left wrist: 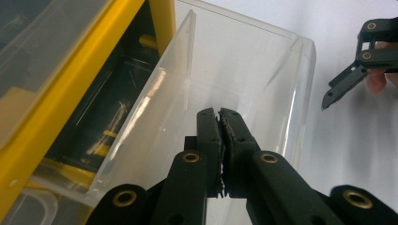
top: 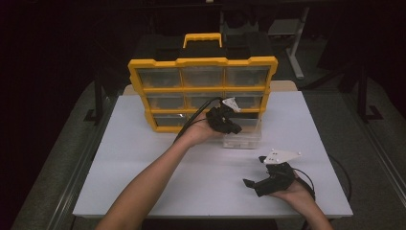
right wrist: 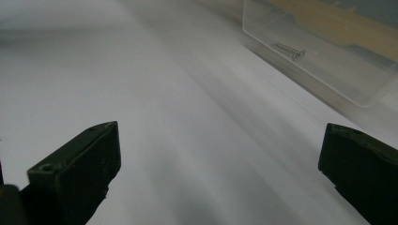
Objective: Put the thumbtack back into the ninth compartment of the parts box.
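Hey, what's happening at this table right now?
A person works with two hand-held grippers at a yellow drawer cabinet on a white table. The left gripper, jaws shut, is inside a clear drawer pulled out from the bottom row. The right gripper waits open over the table nearby. A screw lies in the drawer.

No readable text, label or number (cabinet (top: 202, 91) included).

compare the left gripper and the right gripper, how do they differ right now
The left gripper has its jaws shut, tips over the clear drawer; the right gripper has its jaws wide open. The left one is at the yellow organizer; the right one rests on the white table. Both are black.
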Available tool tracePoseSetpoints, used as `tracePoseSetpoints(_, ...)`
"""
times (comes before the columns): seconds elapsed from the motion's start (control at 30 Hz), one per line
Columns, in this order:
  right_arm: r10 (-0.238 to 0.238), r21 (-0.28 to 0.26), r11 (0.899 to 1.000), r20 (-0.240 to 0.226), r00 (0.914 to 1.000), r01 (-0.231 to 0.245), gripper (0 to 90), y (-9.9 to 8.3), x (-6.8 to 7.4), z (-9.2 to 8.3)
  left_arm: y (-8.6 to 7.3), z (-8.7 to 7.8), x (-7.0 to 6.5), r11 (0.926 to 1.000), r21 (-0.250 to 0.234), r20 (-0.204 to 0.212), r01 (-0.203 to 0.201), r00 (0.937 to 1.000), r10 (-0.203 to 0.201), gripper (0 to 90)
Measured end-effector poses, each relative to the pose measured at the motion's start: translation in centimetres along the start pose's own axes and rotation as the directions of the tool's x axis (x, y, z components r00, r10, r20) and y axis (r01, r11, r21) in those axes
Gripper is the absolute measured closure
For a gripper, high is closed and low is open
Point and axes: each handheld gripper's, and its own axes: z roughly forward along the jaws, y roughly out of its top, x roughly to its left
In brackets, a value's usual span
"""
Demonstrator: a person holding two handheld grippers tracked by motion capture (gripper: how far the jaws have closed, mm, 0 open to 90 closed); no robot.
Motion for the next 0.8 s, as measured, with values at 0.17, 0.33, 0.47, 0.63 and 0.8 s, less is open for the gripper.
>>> tracePoseSetpoints(0.17,0.0,-0.002,1.0,0.0,1.0,0.0,0.0,0.0,0.0,0.0,0.0,0.3,-0.1,0.9999,0.009,0.001,-0.006,1.0,0.006,87.1)
tracePoseSetpoints(0.33,-0.001,-0.001,1.0,-0.001,1.0,0.001,0.0,0.0,0.0,0.0,0.0,0.2,-0.1,1.0,0.004,-0.002,-0.001,1.0,0.001,83.1)
tracePoseSetpoints(0.47,0.001,-0.002,1.0,-0.001,1.0,-0.001,0.0,0.0,0.0,0.0,0.0,-0.2,0.0,1.0,-0.008,0.0,0.004,1.0,-0.004,81.7)
tracePoseSetpoints(0.63,0.001,-0.002,1.0,-0.001,1.0,-0.001,0.0,0.0,0.0,0.0,0.1,-1.2,-0.1,0.9998,-0.016,-0.013,0.012,0.9998,-0.012,77.5)
tracePoseSetpoints(0.8,0.0,0.0,1.0,-0.001,1.0,0.0,0.0,0.0,0.0,0.0,0.0,-2.7,-0.1,0.9992,-0.032,-0.016,0.025,0.9996,-0.025,72.4)
